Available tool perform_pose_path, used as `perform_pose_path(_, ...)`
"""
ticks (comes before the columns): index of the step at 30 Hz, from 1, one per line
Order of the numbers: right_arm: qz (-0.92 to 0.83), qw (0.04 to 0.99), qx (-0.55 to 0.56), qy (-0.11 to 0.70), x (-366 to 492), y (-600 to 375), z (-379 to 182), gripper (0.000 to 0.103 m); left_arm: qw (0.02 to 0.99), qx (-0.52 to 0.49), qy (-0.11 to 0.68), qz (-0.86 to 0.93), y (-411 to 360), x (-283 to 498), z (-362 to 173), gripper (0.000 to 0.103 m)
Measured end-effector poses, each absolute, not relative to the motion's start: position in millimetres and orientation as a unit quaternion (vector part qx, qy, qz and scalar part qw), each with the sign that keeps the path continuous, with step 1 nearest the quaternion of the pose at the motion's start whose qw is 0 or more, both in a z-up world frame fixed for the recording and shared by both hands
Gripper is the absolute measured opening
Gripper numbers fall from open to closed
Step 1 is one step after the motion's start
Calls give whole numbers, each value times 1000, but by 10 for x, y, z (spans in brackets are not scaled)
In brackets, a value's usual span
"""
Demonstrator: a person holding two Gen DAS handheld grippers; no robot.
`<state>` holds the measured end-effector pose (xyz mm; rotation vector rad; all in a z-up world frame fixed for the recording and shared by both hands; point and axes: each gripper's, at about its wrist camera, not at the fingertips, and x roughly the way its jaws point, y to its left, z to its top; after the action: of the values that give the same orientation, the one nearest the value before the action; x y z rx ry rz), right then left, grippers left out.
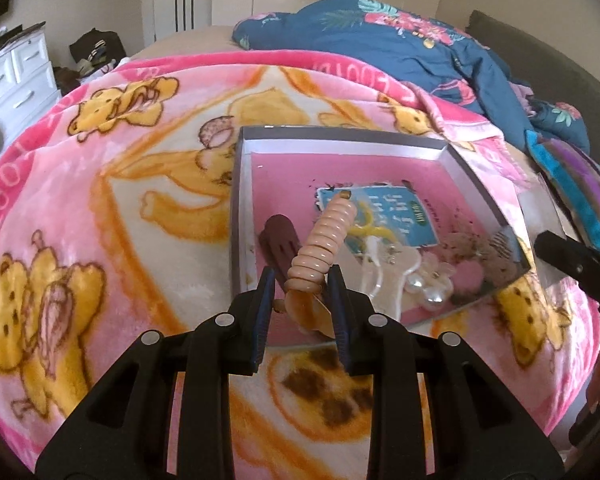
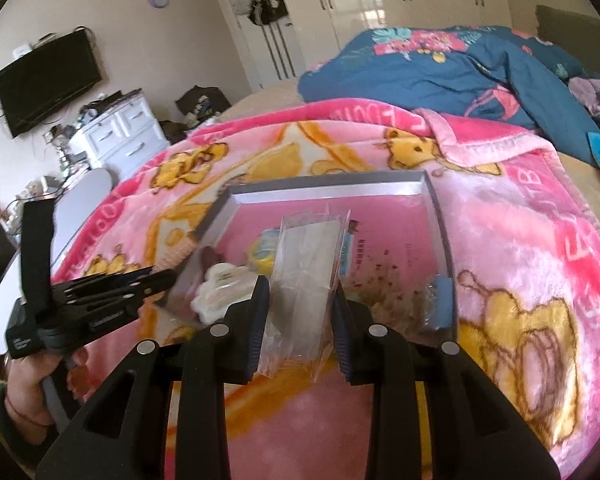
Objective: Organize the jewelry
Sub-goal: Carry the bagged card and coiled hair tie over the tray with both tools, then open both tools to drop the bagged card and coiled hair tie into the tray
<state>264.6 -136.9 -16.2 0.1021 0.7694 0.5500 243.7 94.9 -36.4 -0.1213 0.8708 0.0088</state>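
Two grippers work over one shallow box on the bed, and the box serves as landmark throughout.

From the left wrist view, the left gripper (image 1: 302, 300) is clamped on a peach ribbed hair clip (image 1: 327, 240), which juts forward over the near edge of the box (image 1: 340, 136). Inside the box lie a maroon clip (image 1: 278, 236) at the near-left, a blue card (image 1: 384, 212) near the middle, and pearl earrings (image 1: 426, 292) toward the near-right. The box rests on a pink bear blanket (image 1: 100, 200).

From the right wrist view, the right gripper (image 2: 300, 316) pinches a clear plastic packet (image 2: 304, 276), held upright above the near edge of the box (image 2: 332, 190). A white flower clip (image 2: 220, 288) sits at the near-left inside it, and the left gripper (image 2: 156, 276) hovers at the box's left side.

Setting each piece down well probably means lowering it to a bare patch of the pink floor before releasing, so nothing lands on the earrings or tangles; the thin packet may slip or crumple if squeezed harder.
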Motion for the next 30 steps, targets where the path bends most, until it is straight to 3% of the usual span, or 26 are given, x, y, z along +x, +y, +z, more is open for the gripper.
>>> perform_pose_path(12,218,887,68,402,3015,-1482,-592,33,894,-53,444,18,957,2625,-557,20)
perform_pose_path(13,216,887,71,401,3018,-1497,-600,39,894,-53,444,17,957,2628,-561,20)
perform_pose_path(14,214,887,74,401,3016,-1514,-604,53,894,-53,445,17,957,2629,-565,20)
perform_pose_path(16,208,891,77,397,2977,-1543,-585,64,893,-53,446,16,954,2634,-567,20)
perform_pose_path(21,207,898,69,382,2817,-1596,-499,66,894,-49,446,14,928,2641,-575,22)
perform_pose_path(25,207,901,61,376,2693,-1637,-448,69,897,-47,439,10,897,2626,-546,42)
perform_pose_path(30,203,906,54,368,2576,-1702,-380,77,901,-44,432,6,864,2575,-485,54)
